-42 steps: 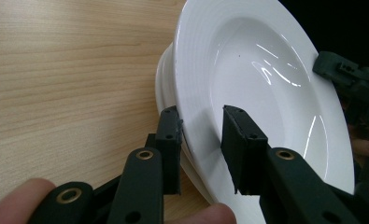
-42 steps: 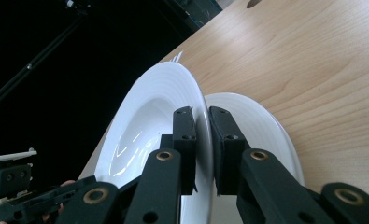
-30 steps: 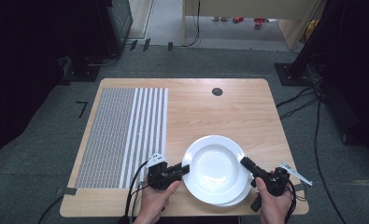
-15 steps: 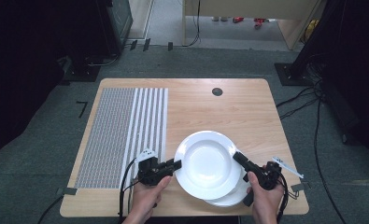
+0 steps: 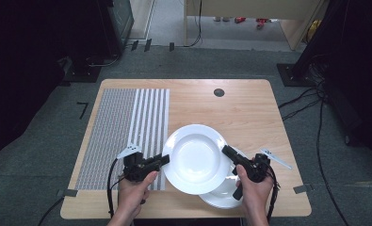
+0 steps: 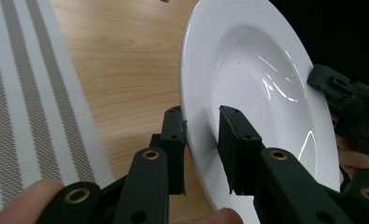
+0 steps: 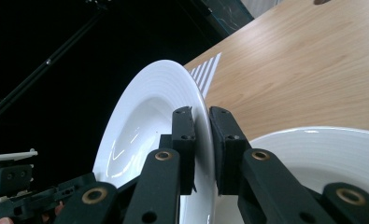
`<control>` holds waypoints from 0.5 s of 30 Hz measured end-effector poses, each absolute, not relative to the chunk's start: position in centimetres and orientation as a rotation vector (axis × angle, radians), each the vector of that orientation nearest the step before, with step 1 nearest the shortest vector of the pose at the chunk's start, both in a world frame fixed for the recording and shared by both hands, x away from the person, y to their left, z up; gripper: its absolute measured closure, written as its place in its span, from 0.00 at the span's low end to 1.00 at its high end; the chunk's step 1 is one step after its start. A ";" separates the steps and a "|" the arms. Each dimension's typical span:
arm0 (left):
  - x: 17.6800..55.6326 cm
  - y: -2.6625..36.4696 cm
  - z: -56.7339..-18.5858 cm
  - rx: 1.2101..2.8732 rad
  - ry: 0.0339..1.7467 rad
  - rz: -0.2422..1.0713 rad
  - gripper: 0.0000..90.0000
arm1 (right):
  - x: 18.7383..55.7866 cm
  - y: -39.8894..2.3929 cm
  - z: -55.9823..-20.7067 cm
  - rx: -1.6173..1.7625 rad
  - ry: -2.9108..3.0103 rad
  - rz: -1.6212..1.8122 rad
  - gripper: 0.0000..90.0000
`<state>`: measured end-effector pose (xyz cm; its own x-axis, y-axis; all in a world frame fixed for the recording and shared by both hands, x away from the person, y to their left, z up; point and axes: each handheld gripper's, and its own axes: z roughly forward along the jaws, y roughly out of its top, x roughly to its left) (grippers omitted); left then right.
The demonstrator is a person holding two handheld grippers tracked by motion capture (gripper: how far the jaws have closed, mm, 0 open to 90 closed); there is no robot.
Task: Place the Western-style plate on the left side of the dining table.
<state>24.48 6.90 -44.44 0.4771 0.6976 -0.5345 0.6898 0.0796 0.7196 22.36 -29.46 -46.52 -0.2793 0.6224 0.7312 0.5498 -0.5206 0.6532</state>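
1. The striped mat lies flat on the table's left half; it seems the likely landing spot.
2. The left gripper pinches the plate's left rim.
3. The plate hangs level between both grips, lifted clear for carrying.
4. The right gripper pinches the opposite rim.
5. A second plate sits beneath, close under the right edge.
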 end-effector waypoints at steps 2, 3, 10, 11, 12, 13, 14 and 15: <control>24.6 7.5 -44.2 1.614 1.230 0.017 0.81 | 22.7 -28.8 -46.3 1.846 1.519 1.954 0.91; 24.7 7.8 -44.1 1.606 1.238 0.022 0.81 | 22.9 -28.5 -46.3 1.845 1.524 1.956 0.91; 25.3 10.0 -43.5 1.582 1.276 0.054 0.82 | 24.1 -26.2 -45.9 1.843 1.558 1.957 0.91; 25.3 10.3 -43.4 1.575 1.282 0.057 0.82 | 24.2 -25.8 -45.9 1.842 1.556 1.963 0.91; 25.4 10.6 -43.3 1.576 1.285 0.061 0.82 | 24.4 -25.5 -45.9 1.843 1.558 1.965 0.91; 25.5 10.9 -43.3 1.571 1.291 0.062 0.82 | 24.6 -25.2 -45.9 1.839 1.563 1.965 0.91; 25.6 11.2 -43.2 1.566 1.299 0.062 0.82 | 24.7 -24.8 -45.8 1.839 1.568 1.967 0.91; 25.7 11.6 -43.2 1.562 1.303 0.065 0.82 | 24.9 -24.5 -45.8 1.837 1.572 1.968 0.91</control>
<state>25.73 11.58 -43.17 0.4049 0.7403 -0.5367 0.6831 0.1453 0.7157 24.92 -24.50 -45.77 -0.3057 0.6093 0.7316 0.5788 -0.4912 0.6509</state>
